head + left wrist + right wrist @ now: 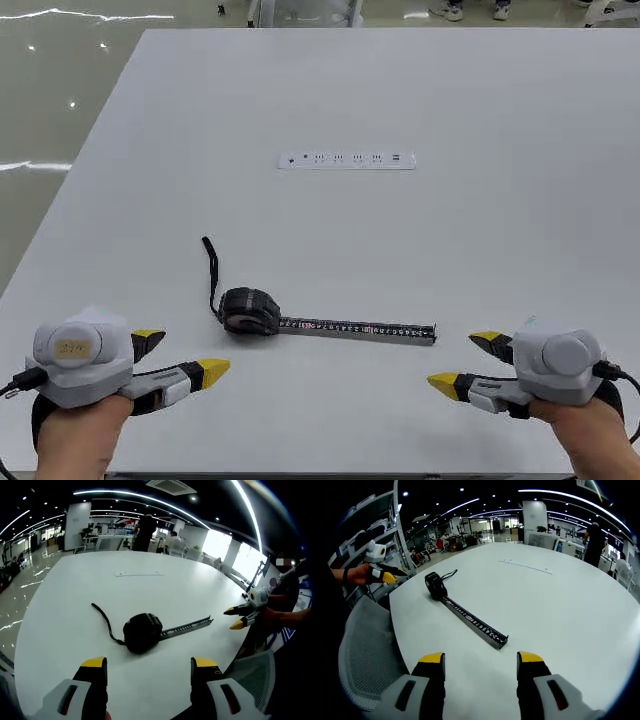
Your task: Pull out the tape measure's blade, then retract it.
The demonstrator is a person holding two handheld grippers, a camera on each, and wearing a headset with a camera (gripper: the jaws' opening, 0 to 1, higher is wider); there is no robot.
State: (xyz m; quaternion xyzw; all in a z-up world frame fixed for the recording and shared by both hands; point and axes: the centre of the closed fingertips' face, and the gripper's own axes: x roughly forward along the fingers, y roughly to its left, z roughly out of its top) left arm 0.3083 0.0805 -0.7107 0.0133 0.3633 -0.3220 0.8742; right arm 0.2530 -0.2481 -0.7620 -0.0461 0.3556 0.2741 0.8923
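One black tape measure (250, 311) is seen lying on a white table (480, 150), near the front edge and a little left of centre. Its blade (358, 329) is drawn out to the right and lies flat on the tabletop, so the pulling-out step is judged done. The retracting step is judged still to be carried out. One black wrist strap (210, 270) trails from the case away from the person.

The tape measure is flanked by two hand-held grippers with yellow tips. The left gripper (192, 351) is held near the case, apart from it, its fingers spread wide and empty. The right gripper (453, 359) is held just beyond the blade's tip, also spread wide and holding nothing. Nothing is touched by either.

One white power strip (346, 160) is set farther back on the table, well apart from the tape measure.
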